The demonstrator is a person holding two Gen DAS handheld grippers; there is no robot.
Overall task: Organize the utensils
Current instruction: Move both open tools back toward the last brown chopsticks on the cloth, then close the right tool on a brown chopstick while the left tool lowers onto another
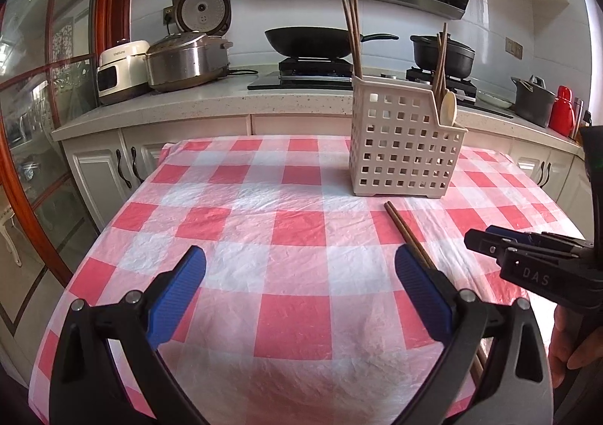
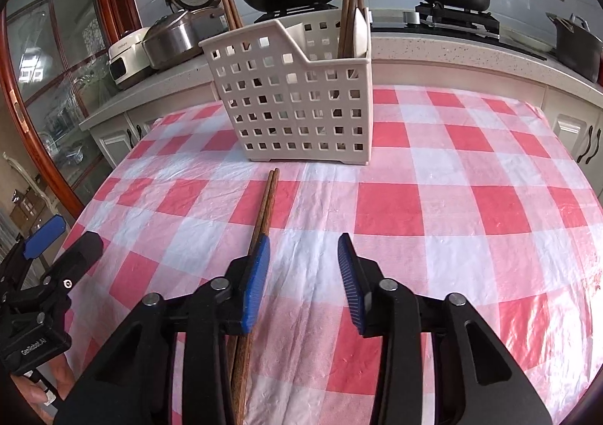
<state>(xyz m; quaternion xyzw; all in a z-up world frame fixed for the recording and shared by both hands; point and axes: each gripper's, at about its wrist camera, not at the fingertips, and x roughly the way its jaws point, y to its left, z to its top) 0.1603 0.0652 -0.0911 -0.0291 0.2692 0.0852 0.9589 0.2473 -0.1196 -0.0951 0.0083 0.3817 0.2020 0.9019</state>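
Right gripper [image 2: 303, 247] low over wooden chopstick pair [image 2: 267, 198] at frame centre, jaws parted, nothing gripped, pair beside left pad. Left gripper [image 1: 300, 263] wide apart, empty. Perforated caddy [image 2: 297, 100] upper centre awaits them.

Left gripper [image 1: 300, 296]: lower centre of its own view, jaws spread wide, nothing between them.
Right gripper [image 2: 303, 274]: lower centre of its view, jaws partly apart (blue pads facing inward), gap bare.
Hand [image 1: 569, 342]: lower right edge, gripping the right handle.
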